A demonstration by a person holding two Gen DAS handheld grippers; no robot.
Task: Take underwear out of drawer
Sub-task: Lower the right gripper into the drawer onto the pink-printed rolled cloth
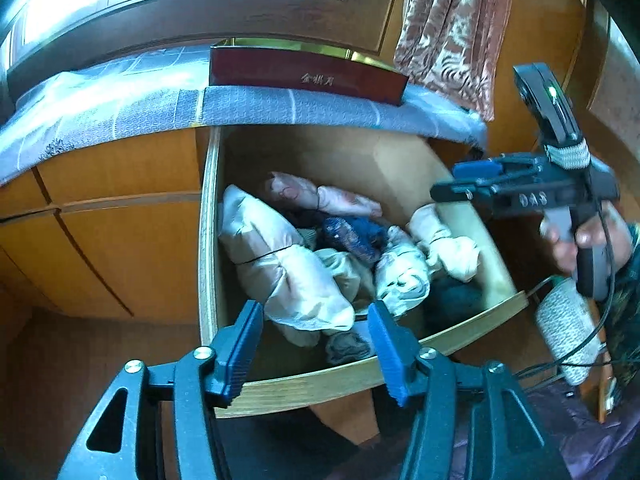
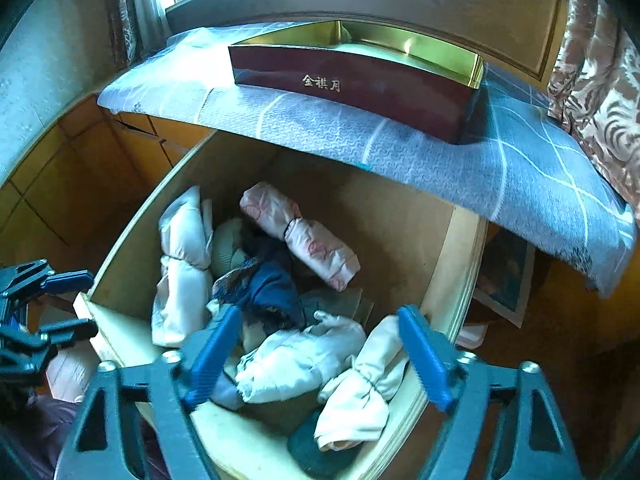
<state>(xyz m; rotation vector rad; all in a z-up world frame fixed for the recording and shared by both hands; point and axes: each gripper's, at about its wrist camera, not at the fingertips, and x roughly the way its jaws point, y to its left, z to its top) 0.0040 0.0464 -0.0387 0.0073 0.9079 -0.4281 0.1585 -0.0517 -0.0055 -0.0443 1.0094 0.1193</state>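
Note:
The wooden drawer (image 1: 208,240) (image 2: 464,280) is pulled out and holds several rolled pale underwear bundles (image 1: 280,264) (image 2: 180,272). A dark blue lace piece (image 1: 352,236) (image 2: 268,284) lies in the middle, with a pink patterned roll (image 1: 320,196) (image 2: 300,236) behind it. My left gripper (image 1: 316,354) hovers open over the drawer's front edge, nothing between its blue pads. My right gripper (image 2: 318,356) is open above a crumpled pale piece (image 2: 304,356) and a tied roll (image 2: 368,384); no pad presses on cloth. In the left wrist view it hangs over the drawer's right side.
A maroon box (image 2: 360,80) with a gold inside sits on a checked blue cloth (image 2: 500,168) that overhangs the drawer's back. Orange cabinet fronts (image 1: 120,240) stand to the left and a patterned curtain (image 1: 452,28) hangs at the right. A hand (image 1: 568,240) and cables trail by the right gripper.

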